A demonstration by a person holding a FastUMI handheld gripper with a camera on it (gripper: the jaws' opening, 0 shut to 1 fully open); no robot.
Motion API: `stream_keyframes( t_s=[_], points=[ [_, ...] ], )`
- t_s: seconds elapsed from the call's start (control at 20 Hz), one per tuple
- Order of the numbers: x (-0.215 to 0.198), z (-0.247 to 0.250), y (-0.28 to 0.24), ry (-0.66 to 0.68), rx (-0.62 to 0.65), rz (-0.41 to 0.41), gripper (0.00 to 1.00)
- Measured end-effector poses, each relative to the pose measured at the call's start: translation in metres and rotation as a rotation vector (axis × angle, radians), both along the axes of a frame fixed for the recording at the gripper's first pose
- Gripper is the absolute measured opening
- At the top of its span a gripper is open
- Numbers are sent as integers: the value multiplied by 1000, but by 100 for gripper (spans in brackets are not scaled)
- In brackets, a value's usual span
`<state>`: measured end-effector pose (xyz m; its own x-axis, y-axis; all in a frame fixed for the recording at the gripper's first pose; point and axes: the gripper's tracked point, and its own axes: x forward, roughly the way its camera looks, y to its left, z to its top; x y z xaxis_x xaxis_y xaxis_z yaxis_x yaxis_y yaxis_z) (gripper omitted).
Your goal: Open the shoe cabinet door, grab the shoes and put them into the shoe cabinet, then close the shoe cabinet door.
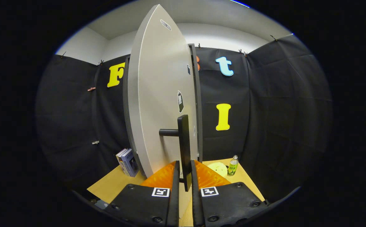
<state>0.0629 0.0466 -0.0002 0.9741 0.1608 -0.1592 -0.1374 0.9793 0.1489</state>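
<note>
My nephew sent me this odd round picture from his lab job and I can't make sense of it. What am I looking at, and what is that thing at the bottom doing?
The camera rides on a hand-held gripper and looks forward along its two jaws, the dark plates with the small square markers at the bottom. A person carries this tool; there is no robot arm. The wide lens bends everything, which is why the picture is round.

The tall pale panel straight ahead is the shoe cabinet door, swung partly open and seen almost edge-on. Its dark bar handle sits between the jaws, which appear closed on it.

The cabinet stands on a wooden table. To the door's left are some books standing upright. To its right are a small green bottle and a pale round object I cannot identify. Black cloth walls surround the booth.
</note>
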Motion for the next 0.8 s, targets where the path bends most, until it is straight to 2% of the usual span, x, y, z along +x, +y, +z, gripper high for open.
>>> stream_keyframes(
  t_s=[0.2, 0.5, 0.7, 0.8],
  points=[
    [0, 0, -12, 2, -16, -19, 16],
    [2, 3, -24, -11, -3, -63, 16],
    [3, 5, -18, -16, 4, -41, 16],
    [1, 7, -25, -25, -10, -58, 16]
  ],
)
